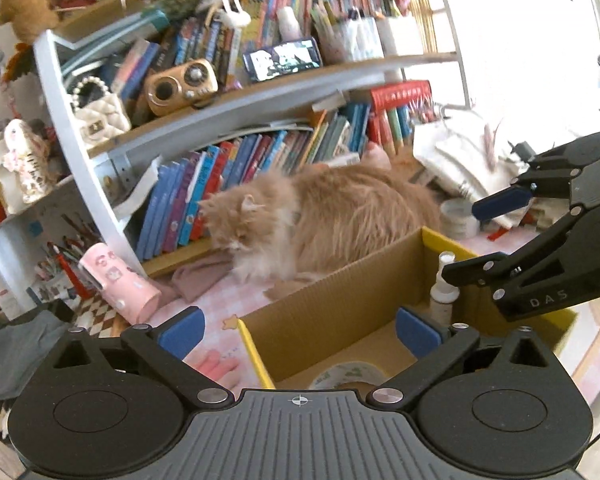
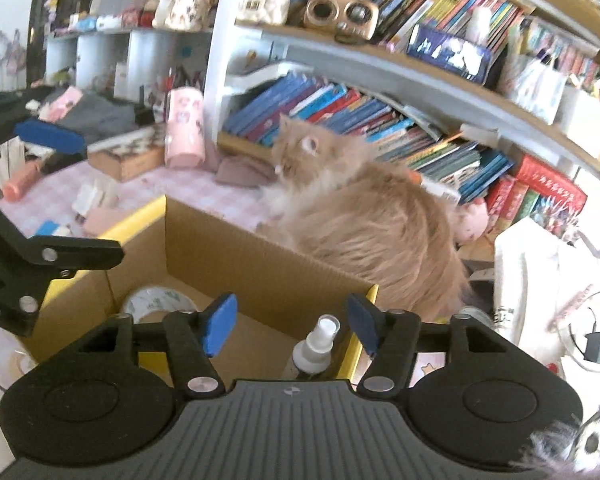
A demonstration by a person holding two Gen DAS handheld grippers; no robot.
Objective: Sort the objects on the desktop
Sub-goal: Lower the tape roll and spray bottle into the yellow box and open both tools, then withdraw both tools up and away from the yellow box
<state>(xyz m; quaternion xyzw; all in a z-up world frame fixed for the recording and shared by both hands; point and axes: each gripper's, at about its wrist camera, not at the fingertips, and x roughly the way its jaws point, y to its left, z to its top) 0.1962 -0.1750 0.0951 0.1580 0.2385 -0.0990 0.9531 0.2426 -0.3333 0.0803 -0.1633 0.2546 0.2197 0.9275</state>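
- Left gripper (image 1: 298, 332): jaws wide apart, empty, above brown cardboard box w/ yellow edge (image 1: 340, 276).
- Right gripper (image 2: 291, 330): jaws released, empty.
- In box: white spray bottle (image 2: 314, 346) upright at corner, tape roll (image 2: 158, 304) flat.
- Behind box on pink tabletop (image 1: 228, 292): fluffy orange cat (image 1: 332, 216).

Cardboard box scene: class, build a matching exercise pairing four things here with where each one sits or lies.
Things:
1. spray bottle
2. tape roll
3. cat
4. pink cup

Places:
A. on its side on the desk, left of the cat
B. upright in a corner of the cardboard box
C. flat on the box floor
D. lying on the desk behind the box, before the bookshelf

Pairs: 1-B, 2-C, 3-D, 4-A
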